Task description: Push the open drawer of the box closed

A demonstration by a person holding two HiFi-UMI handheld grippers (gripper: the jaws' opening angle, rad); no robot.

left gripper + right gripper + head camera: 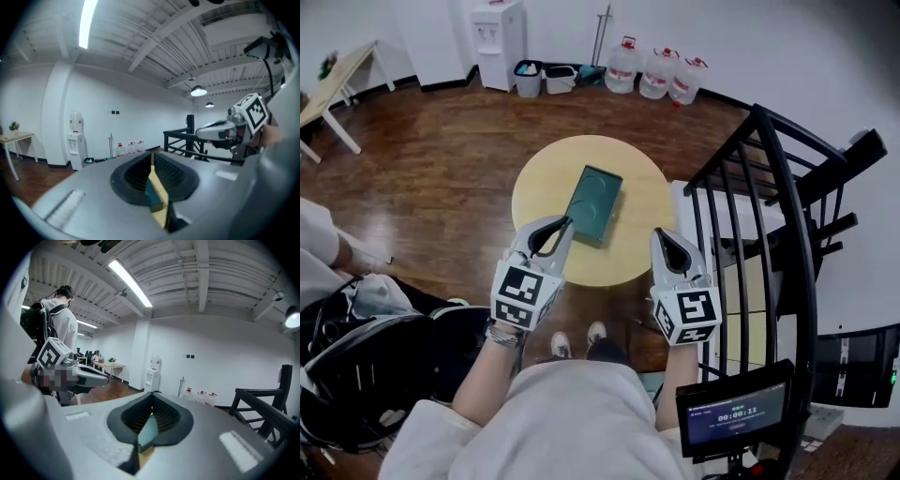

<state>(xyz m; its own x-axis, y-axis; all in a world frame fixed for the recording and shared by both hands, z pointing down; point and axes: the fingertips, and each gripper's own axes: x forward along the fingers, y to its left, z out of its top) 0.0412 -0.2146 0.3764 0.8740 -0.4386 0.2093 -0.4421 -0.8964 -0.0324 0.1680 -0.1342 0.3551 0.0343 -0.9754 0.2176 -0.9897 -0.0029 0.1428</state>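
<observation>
Inspection finds the task not yet started. The dark green box (596,204) lies flat at the centre of the round yellow counter (542,178), with its long axis running from upper right to lower left of the head view. At this scale the drawer cannot be told apart from the body, so how far it stands open cannot be confirmed. The left gripper (561,227) sits at the lower left of the box, its tip near the box's nearer end; contact cannot be established. The right gripper (662,236) sits at the lower right edge of the counter, apart from the box. In its own view the left gripper (152,154) has its jaws pressed together with nothing between them, and the box shows only through the slit behind. The right gripper (152,393) reads the same: jaws together, nothing held. Remaining work, as judged: bring a gripper tip against the drawer front and push it fully home.
</observation>
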